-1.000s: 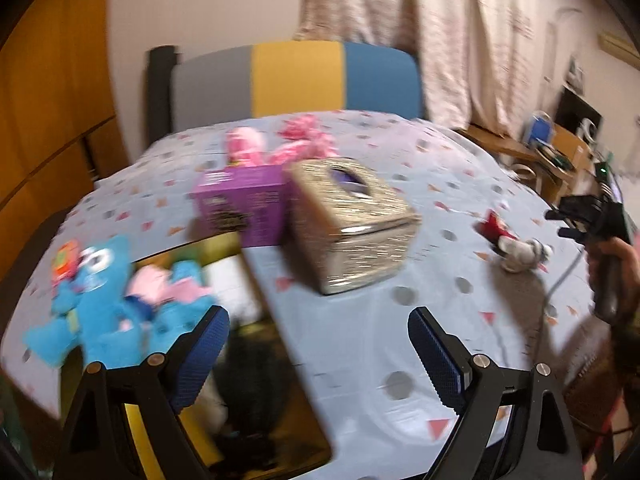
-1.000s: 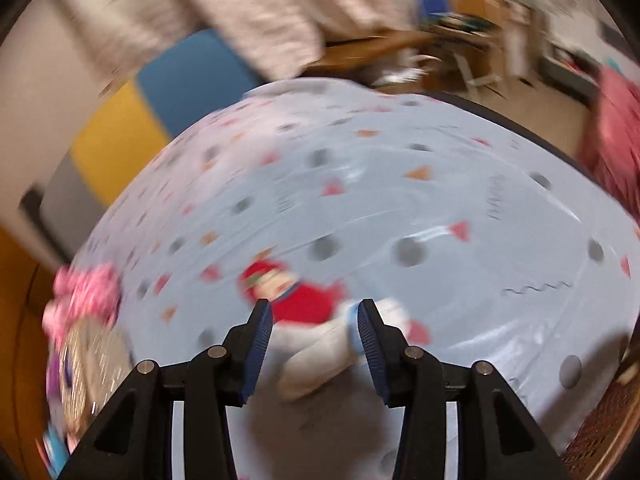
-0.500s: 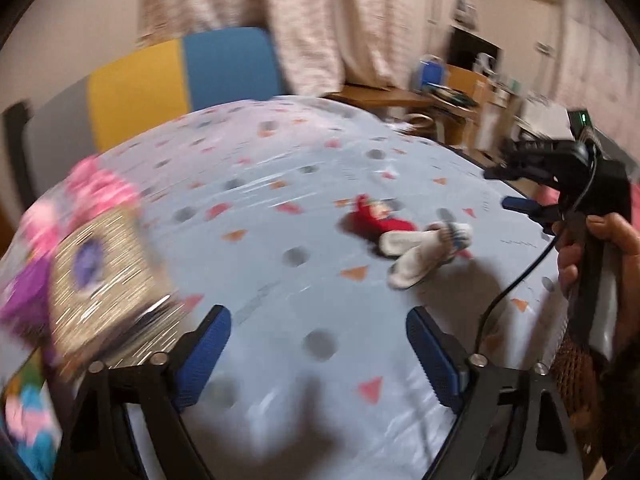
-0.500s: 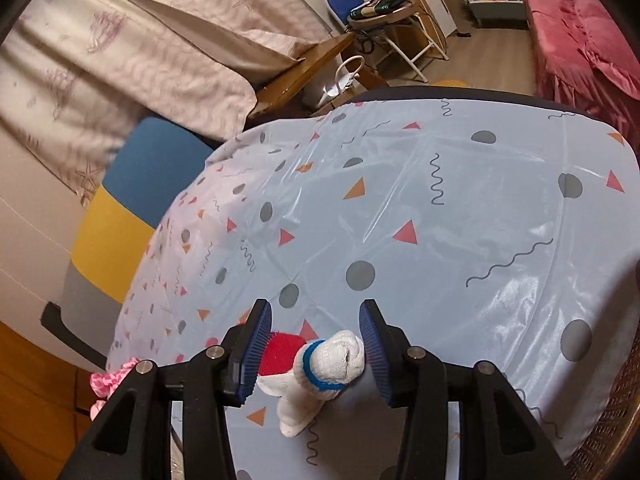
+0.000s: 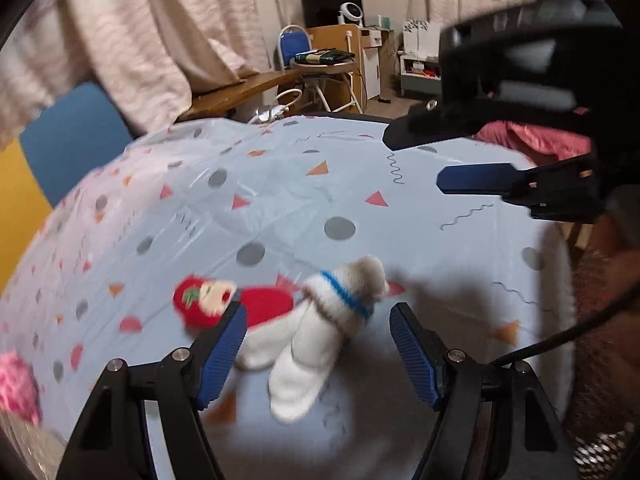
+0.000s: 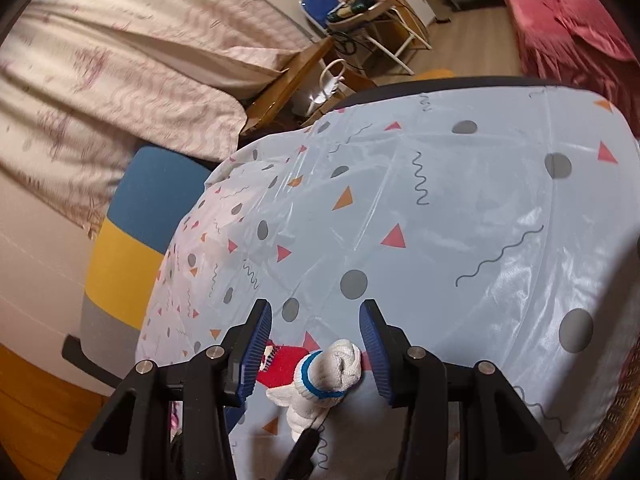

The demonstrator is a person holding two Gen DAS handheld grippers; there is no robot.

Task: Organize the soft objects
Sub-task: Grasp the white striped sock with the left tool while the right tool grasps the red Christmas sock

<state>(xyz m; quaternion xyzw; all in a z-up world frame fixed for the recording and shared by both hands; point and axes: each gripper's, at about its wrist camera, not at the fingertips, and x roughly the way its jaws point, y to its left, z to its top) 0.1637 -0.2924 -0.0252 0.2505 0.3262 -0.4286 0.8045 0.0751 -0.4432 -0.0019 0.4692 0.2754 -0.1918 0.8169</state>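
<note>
A pair of white socks with a blue band [image 5: 320,332] lies on the patterned tablecloth [image 5: 304,200], with a red Christmas sock [image 5: 224,304] beside it on the left. My left gripper [image 5: 316,344] is open and hovers low, its fingers on either side of the white socks. My right gripper [image 6: 316,344] is open above the same white socks [image 6: 324,376] and the red sock [image 6: 280,364], not touching them. It also shows in the left wrist view [image 5: 476,160] at the upper right.
A pink fluffy item [image 5: 16,384] lies at the far left. A blue, yellow and grey chair back [image 6: 128,240] stands behind the table. A wicker edge [image 5: 600,448] is at the lower right. A desk and folding chair [image 5: 320,64] stand beyond.
My left gripper has swung right from the tissue box and plush toys to the socks and come close over them. My right gripper has lifted slightly above the socks.
</note>
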